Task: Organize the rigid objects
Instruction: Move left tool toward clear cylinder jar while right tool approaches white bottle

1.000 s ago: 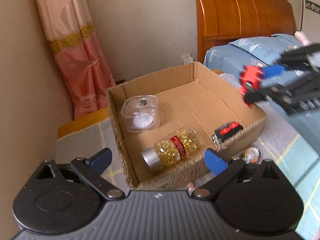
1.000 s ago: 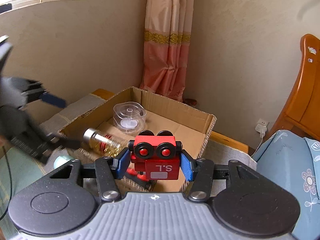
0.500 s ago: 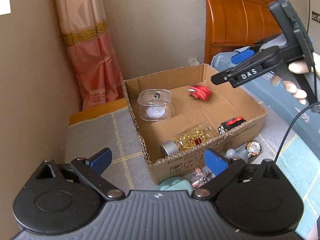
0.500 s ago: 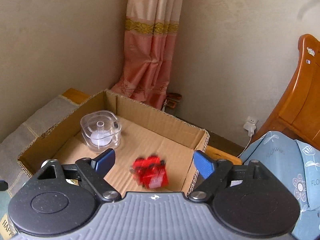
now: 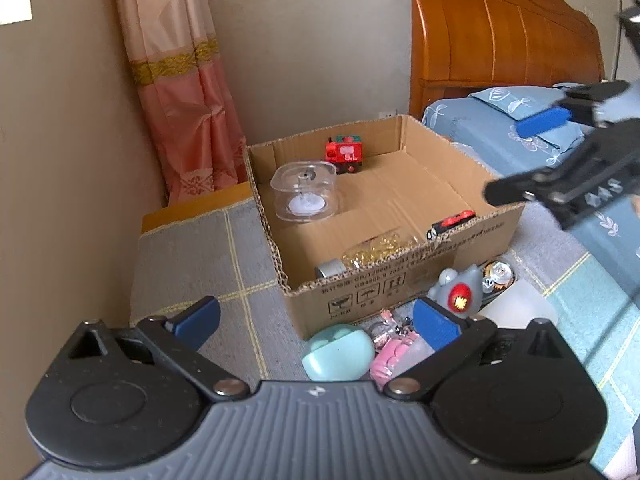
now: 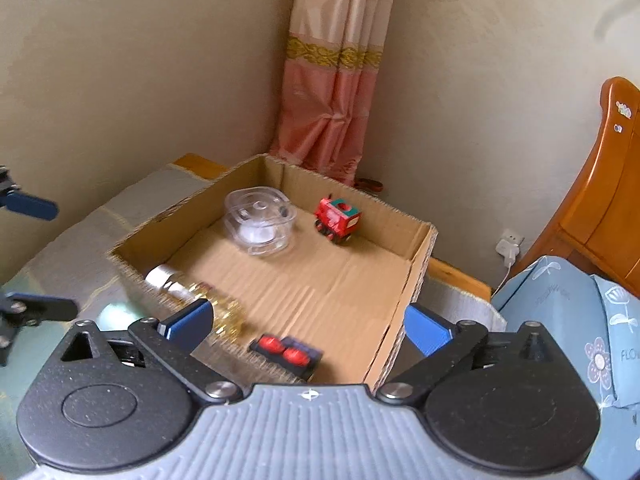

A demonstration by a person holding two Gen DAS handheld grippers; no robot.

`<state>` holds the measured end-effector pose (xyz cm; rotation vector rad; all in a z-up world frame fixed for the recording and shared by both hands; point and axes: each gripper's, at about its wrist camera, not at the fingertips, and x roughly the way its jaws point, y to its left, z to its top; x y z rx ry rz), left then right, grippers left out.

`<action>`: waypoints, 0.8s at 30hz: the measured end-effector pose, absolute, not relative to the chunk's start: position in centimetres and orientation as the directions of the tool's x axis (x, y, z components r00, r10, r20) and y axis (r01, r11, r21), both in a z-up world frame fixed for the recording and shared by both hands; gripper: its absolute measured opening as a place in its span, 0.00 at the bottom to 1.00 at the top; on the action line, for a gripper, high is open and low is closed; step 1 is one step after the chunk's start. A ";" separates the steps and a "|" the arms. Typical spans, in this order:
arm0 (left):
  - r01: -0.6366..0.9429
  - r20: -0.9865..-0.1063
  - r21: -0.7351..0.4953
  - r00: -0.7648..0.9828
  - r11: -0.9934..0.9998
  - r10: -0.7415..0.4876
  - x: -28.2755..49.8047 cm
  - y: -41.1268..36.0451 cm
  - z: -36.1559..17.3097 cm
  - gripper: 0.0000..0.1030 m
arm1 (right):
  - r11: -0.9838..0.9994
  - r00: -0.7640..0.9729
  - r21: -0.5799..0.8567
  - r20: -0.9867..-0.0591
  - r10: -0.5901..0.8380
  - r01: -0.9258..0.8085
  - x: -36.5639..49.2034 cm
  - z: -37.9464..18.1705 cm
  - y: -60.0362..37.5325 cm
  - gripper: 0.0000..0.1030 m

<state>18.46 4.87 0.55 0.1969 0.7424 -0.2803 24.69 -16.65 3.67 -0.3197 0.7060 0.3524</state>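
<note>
An open cardboard box point(image 5: 404, 280) point(image 6: 416, 276) holds a red toy train point(image 5: 344, 154) point(image 6: 337, 221) at its far wall, a clear plastic container point(image 5: 304, 196) point(image 6: 260, 226), a bottle of yellow capsules point(image 5: 368, 254) point(image 6: 188, 290) and a black piece with red buttons point(image 5: 452, 222) point(image 6: 286, 354). My left gripper point(image 5: 316, 320) is open and empty, in front of the box. My right gripper point(image 6: 308, 322) is open and empty above the box's near right edge; it shows at the right of the left wrist view point(image 5: 560, 160).
Loose items lie in front of the box: a mint-green case point(image 5: 340, 354), a pink trinket point(image 5: 390, 354), a grey toy with a red mark point(image 5: 458, 290), a small round trinket point(image 5: 498, 274). A bed with blue bedding point(image 5: 520, 132) and wooden headboard point(image 5: 500, 36) stands right. A curtain point(image 6: 332, 92) hangs behind.
My right gripper opened and let go of the red toy train, which dropped into the box and came to rest at the far wall. Both grippers have pulled back from the box.
</note>
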 end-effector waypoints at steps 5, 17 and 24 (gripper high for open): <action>0.297 -0.705 0.080 0.692 0.952 -0.157 19.1 4.3 -1.4 0.99 | 0.901 0.706 -0.137 -0.673 0.220 -0.411 21.9 3.0 -16.7 1.00; 0.306 -0.762 0.044 0.625 0.951 -0.166 16.8 5.0 -4.6 0.99 | 0.952 0.743 -0.084 -0.646 0.173 -0.294 14.2 -0.9 -18.0 1.00; 0.309 -0.741 0.055 0.650 0.949 -0.169 12.6 5.5 -4.9 0.99 | 0.975 0.720 0.026 -0.669 0.183 -0.223 11.9 -3.0 -19.2 1.00</action>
